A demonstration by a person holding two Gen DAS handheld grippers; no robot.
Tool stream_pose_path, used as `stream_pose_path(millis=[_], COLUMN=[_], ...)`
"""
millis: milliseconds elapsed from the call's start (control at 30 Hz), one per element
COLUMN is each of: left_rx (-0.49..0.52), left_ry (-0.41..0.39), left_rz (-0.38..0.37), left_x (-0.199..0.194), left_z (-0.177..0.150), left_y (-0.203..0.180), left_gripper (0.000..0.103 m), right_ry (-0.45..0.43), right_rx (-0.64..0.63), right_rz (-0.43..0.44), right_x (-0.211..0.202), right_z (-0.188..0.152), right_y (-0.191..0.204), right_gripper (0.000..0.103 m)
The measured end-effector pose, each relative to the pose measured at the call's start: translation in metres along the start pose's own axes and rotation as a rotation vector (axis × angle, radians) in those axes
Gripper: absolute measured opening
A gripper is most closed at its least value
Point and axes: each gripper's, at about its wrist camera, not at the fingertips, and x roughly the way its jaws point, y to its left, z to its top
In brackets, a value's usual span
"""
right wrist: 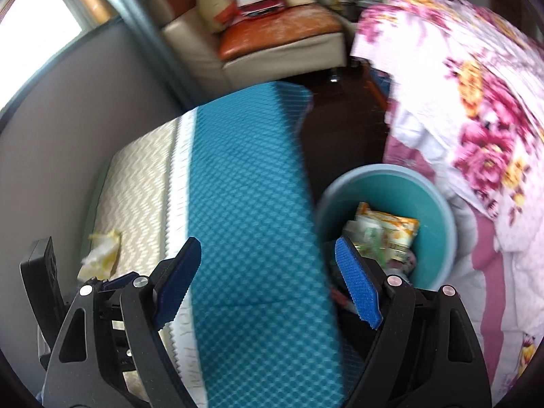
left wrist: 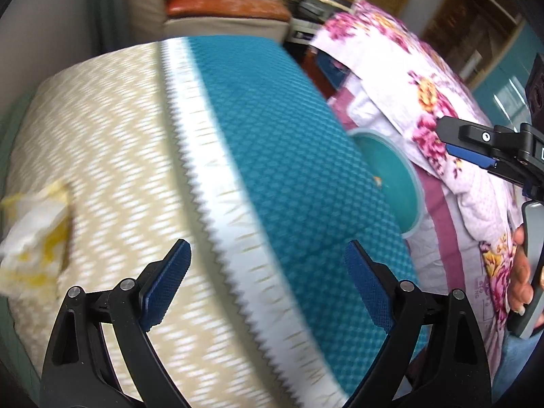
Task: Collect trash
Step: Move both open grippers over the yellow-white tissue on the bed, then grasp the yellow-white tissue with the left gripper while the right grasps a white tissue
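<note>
A crumpled white and yellow tissue (left wrist: 34,238) lies on the beige zigzag-patterned cushion top, left of my left gripper (left wrist: 268,285), which is open and empty above the cushion. The tissue also shows in the right wrist view (right wrist: 100,253). My right gripper (right wrist: 268,278) is open and empty, over the teal side of the cushion (right wrist: 251,224). A teal trash bin (right wrist: 438,204) stands on the floor to the right, holding an orange snack wrapper (right wrist: 391,234) and other trash. The bin shows partly in the left wrist view (left wrist: 391,176).
A floral quilt (left wrist: 408,78) covers the bed on the right, close to the bin. A beige armchair with an orange seat (right wrist: 282,34) stands at the back, with packages on it. A grey wall (right wrist: 68,129) is on the left. Dark floor lies between cushion and bed.
</note>
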Motion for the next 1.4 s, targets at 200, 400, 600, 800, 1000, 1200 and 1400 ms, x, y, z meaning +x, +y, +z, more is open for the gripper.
stream_pose_path(millis=[200, 400, 600, 800, 1000, 1200, 1400], left_rx=[-0.136, -0.309, -0.406, -0.454, -0.463, -0.469, -0.468], left_ry=[-0.029, -0.067, -0.092, -0.101, -0.11, -0.11, -0.112], left_rz=[0.055, 0.108, 0.144, 0.136, 0.115, 0.095, 0.084], left_x=[-0.032, -0.063, -0.081, -0.086, -0.089, -0.088, -0.085], left_z=[-0.03, -0.065, -0.094, -0.11, -0.114, -0.113, -0.11], left_y=[0.078, 0.161, 0.217, 0.255, 0.269, 0.277, 0.28], left_gripper=[0.092, 0.092, 0.092, 0.092, 0.092, 0.092, 0.092], right_ry=[0.074, 0.152, 0.25, 0.348, 0.429, 0.513, 0.529], right_rx=[-0.147, -0.37, -0.546, -0.693, -0.782, -0.863, -0.804], right_rz=[0.057, 0.117, 0.175, 0.196, 0.212, 0.189, 0.187], right_x=[0.022, 0.051, 0.086, 0.132, 0.173, 0.207, 0.216], right_z=[0.003, -0.005, -0.014, -0.028, -0.034, -0.048, -0.051], right_y=[0.075, 0.17, 0.252, 0.322, 0.375, 0.403, 0.399], right_gripper=[0.077, 0.077, 0.076, 0.064, 0.058, 0.058, 0.013])
